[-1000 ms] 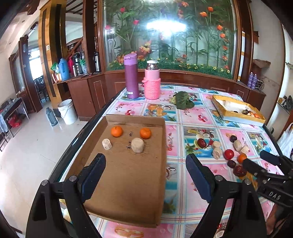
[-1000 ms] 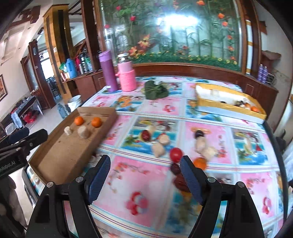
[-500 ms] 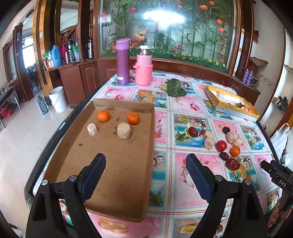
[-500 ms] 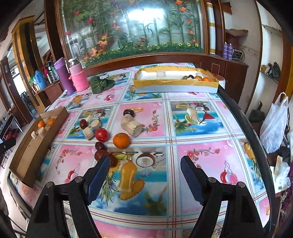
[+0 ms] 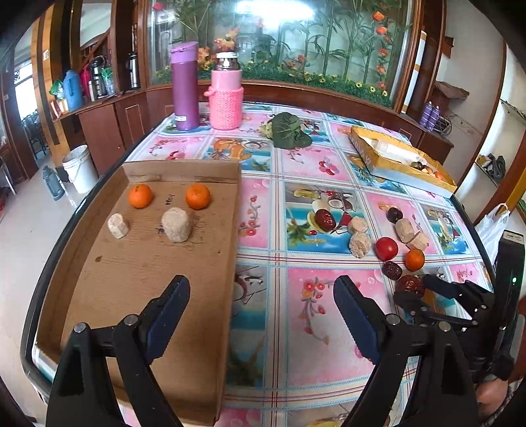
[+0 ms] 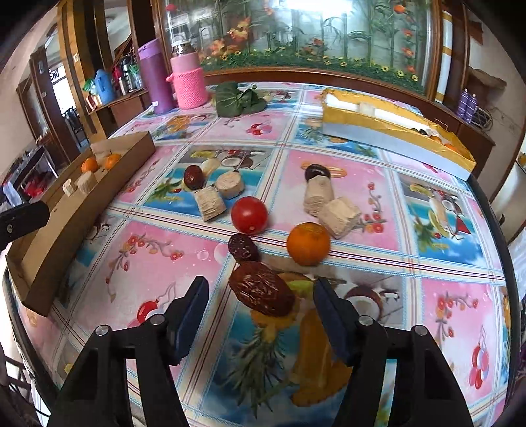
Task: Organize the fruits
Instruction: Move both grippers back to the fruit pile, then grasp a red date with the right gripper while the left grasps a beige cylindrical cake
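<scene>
Under both grippers: a worktop (image 6: 411,210) in glossy pink-and-blue cloth printed with fruit and flowers.

Between the jaws of the right gripper (image 6: 260,289), just closed partway and clear of both pads: one large wrinkled date (image 6: 261,292).

Just beyond its tips: a smaller dark date (image 6: 243,248), one orange (image 6: 307,243), one tomato (image 6: 249,215). Farther ahead: four pale chunks (image 6: 340,213), two more dark fruits (image 6: 193,175).

Left gripper (image 5: 261,285) spread wide and holding nothing, astride the right wall of a cardboard tray (image 5: 138,269). Ahead and left of it, in the tray: two oranges (image 5: 198,196), two pale chunks (image 5: 176,224).

Far ahead: one green leaf bundle (image 6: 238,100), one purple flask (image 6: 154,75), one flask in pink knit (image 6: 189,82). Far right: one yellow box (image 6: 394,131) with small fruit in it.

Behind the worktop: dark wooden cabinets, then a glass panel (image 6: 312,29) of bamboo and flowers.
</scene>
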`<state>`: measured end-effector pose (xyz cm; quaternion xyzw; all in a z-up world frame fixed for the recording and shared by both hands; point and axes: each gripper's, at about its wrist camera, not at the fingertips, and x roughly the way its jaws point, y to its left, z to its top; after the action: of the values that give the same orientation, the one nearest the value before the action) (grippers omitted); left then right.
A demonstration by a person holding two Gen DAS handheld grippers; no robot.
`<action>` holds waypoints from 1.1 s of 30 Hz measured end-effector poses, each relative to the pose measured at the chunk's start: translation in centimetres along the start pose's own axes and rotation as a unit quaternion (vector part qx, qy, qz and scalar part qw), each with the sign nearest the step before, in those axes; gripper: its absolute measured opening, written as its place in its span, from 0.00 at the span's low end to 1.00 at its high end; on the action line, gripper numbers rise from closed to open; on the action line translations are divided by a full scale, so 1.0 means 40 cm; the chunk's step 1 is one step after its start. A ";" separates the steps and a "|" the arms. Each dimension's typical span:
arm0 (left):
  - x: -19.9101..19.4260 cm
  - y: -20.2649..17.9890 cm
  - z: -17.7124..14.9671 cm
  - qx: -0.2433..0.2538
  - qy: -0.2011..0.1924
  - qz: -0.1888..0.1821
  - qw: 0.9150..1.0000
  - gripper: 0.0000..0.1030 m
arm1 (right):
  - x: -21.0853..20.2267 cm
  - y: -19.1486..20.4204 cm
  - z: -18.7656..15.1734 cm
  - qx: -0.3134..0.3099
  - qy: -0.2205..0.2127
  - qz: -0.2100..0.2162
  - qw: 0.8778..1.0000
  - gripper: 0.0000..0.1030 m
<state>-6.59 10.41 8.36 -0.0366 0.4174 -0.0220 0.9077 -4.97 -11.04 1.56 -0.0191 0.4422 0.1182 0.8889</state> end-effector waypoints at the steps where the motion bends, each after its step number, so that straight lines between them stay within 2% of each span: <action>1: 0.011 -0.006 0.006 0.002 0.004 -0.004 1.000 0.86 | 0.009 0.007 0.001 -0.004 0.003 0.002 1.000 0.58; 3: 0.038 -0.027 0.018 0.006 0.012 -0.017 1.000 0.86 | 0.016 0.012 0.004 -0.011 0.005 0.003 1.000 0.46; 12: 0.191 -0.162 0.051 0.044 0.059 -0.051 0.996 0.86 | -0.007 -0.050 -0.014 0.023 0.006 0.017 1.000 0.46; 15: 0.238 -0.192 0.060 0.053 0.061 -0.070 0.994 0.83 | -0.014 -0.086 -0.025 0.042 0.006 0.025 0.999 0.46; 17: 0.265 -0.203 0.065 0.058 0.063 -0.074 0.994 0.78 | -0.020 -0.100 -0.030 0.048 0.006 0.027 0.998 0.46; 19: 0.290 -0.208 0.067 0.055 0.071 -0.087 0.992 0.66 | -0.023 -0.106 -0.033 0.048 0.006 0.029 0.998 0.46; 20: 0.299 -0.211 0.067 0.055 0.072 -0.093 0.992 0.65 | -0.024 -0.107 -0.033 0.049 0.006 0.031 0.998 0.46; 21: 0.297 -0.217 0.066 0.063 0.062 -0.094 0.992 0.59 | -0.024 -0.108 -0.033 0.050 0.006 0.032 0.998 0.46; 23: 0.295 -0.228 0.065 0.074 0.062 -0.111 0.989 0.42 | -0.023 -0.108 -0.032 0.050 0.005 0.031 0.998 0.46; 24: 0.292 -0.231 0.063 0.075 0.064 -0.130 0.987 0.27 | -0.023 -0.108 -0.032 0.050 0.005 0.030 0.998 0.46; 25: 0.291 -0.234 0.061 0.074 0.069 -0.134 0.986 0.27 | -0.023 -0.107 -0.032 0.050 0.004 0.029 0.998 0.46; 27: 0.275 -0.233 0.056 0.073 0.065 -0.121 0.988 0.27 | -0.024 -0.106 -0.034 0.052 0.005 0.028 0.998 0.46; 33: 0.170 -0.168 0.046 0.038 0.041 -0.141 0.988 0.27 | -0.056 -0.077 -0.030 0.042 -0.007 0.026 0.999 0.46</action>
<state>-0.81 3.33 4.99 -0.0597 0.4441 -0.1676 0.8781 -6.50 -14.65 2.39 0.0305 0.4411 0.1226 0.8885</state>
